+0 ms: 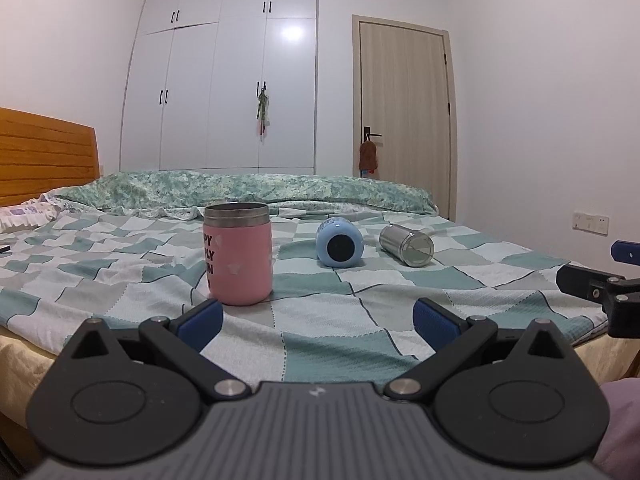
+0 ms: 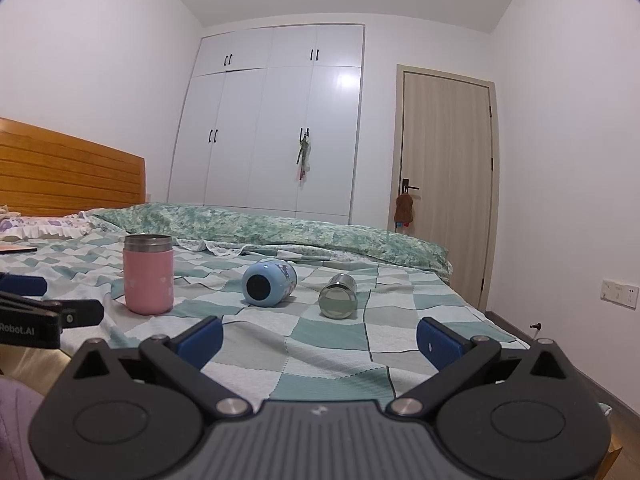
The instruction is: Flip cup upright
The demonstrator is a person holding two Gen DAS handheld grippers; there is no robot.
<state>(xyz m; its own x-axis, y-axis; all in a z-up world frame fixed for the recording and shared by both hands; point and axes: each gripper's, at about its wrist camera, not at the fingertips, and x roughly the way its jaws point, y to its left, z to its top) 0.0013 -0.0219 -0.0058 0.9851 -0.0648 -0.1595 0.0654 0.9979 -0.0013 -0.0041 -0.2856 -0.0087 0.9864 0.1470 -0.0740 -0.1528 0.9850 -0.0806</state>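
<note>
Both the left gripper (image 1: 318,322) and right gripper (image 2: 320,338) hang low over the bed (image 1: 320,344) edge, jaws spread wide and empty. Just past the left jaws stands the pink cup (image 1: 239,254), upright. Farther ahead of the right jaws, the blue cup (image 2: 269,283) and steel cup (image 2: 338,295) lie on their sides, near each other.
</note>
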